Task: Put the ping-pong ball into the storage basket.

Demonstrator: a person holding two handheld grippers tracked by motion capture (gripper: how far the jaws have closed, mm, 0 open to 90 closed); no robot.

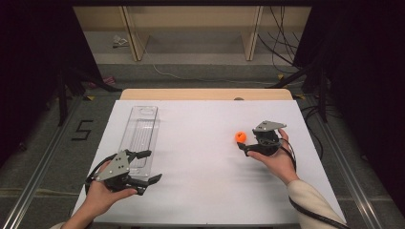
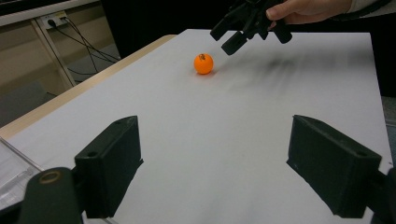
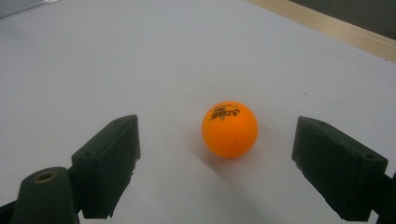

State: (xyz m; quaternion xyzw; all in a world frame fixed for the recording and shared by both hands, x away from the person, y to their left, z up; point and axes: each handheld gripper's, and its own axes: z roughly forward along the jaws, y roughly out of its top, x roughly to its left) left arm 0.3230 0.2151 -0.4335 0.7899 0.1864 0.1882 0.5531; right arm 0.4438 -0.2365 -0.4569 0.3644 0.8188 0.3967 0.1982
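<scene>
An orange ball (image 3: 229,129) is seen resting on the white bench (image 1: 200,191), right of centre. The right gripper (image 1: 246,145) is held just beside it, jaws apart and flanking it, apparently for a grasp. The left gripper (image 1: 149,167) is held at the near left, jaws apart, by a clear tray (image 1: 139,131).

An orange ball (image 3: 229,129) with black print, white table (image 1: 200,186), clear tray (image 1: 139,129), black claws.

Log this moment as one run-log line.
right gripper: open, jaws either side of orange ball, not touching | left gripper: open, holding nothing, beside clear tray | ball resting on white table
</scene>
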